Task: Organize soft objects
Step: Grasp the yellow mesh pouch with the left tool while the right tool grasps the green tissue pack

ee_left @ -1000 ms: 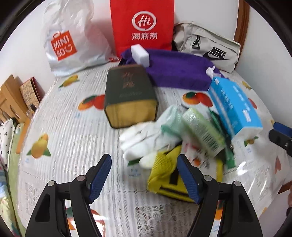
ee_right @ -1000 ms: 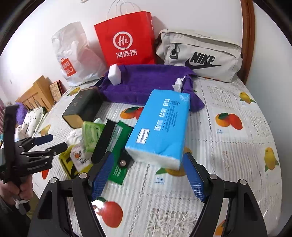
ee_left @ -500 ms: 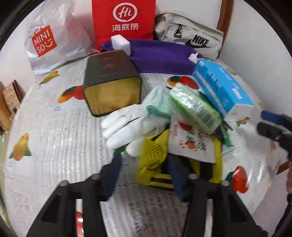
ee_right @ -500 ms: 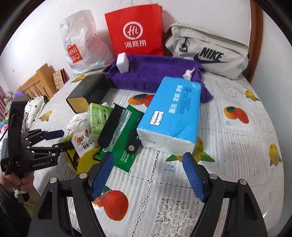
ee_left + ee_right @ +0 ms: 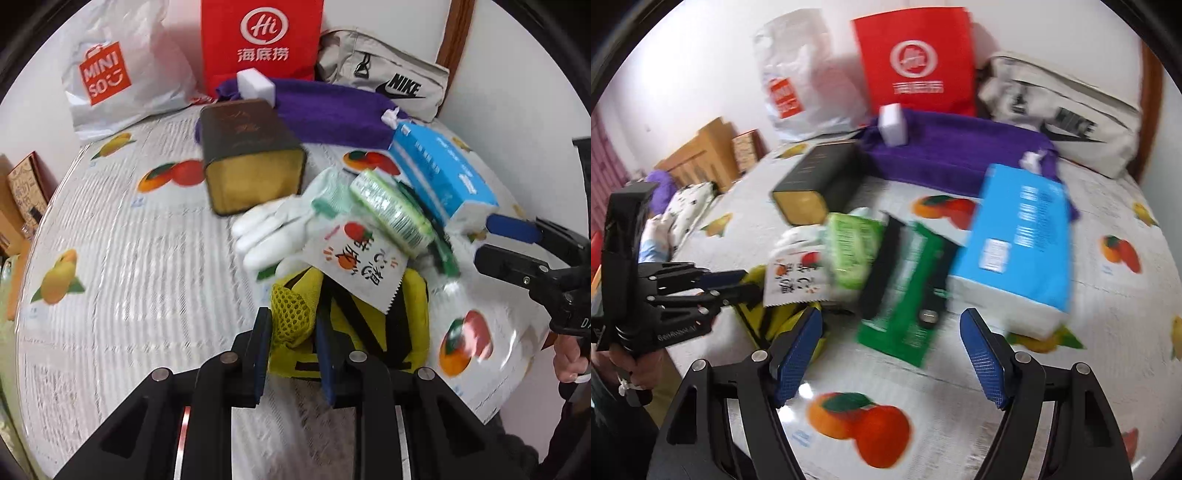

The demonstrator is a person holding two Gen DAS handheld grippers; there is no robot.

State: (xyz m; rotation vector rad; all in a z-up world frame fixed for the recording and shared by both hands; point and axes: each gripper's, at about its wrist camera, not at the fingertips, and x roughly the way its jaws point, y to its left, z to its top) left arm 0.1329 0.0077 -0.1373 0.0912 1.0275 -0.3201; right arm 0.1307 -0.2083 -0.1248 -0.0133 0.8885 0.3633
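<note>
A pile of soft items lies on the fruit-print tablecloth (image 5: 122,258). A yellow mesh bag (image 5: 415,295) sits at the near side, under a white snack sachet (image 5: 354,266). White gloves (image 5: 266,232) and a green wipes pack (image 5: 391,210) lie just behind. My left gripper (image 5: 292,317) is closing, with the bag's mesh corner pinched between its blue pads. A blue tissue pack (image 5: 1023,236) and a green packet (image 5: 908,295) lie ahead of my right gripper (image 5: 892,321), which hangs open over the cloth with nothing between its fingers.
A dark box (image 5: 251,151) lies behind the gloves. A purple towel (image 5: 332,110) with a white sponge (image 5: 256,86) is further back. Red bag (image 5: 262,40), white Miniso bag (image 5: 118,74) and Nike pouch (image 5: 388,85) line the wall. Wooden furniture (image 5: 705,151) stands left of the table.
My left gripper has moved forward onto the yellow bag and its jaws have narrowed around the mesh corner. The right gripper has drifted toward the pile and stayed open.
</note>
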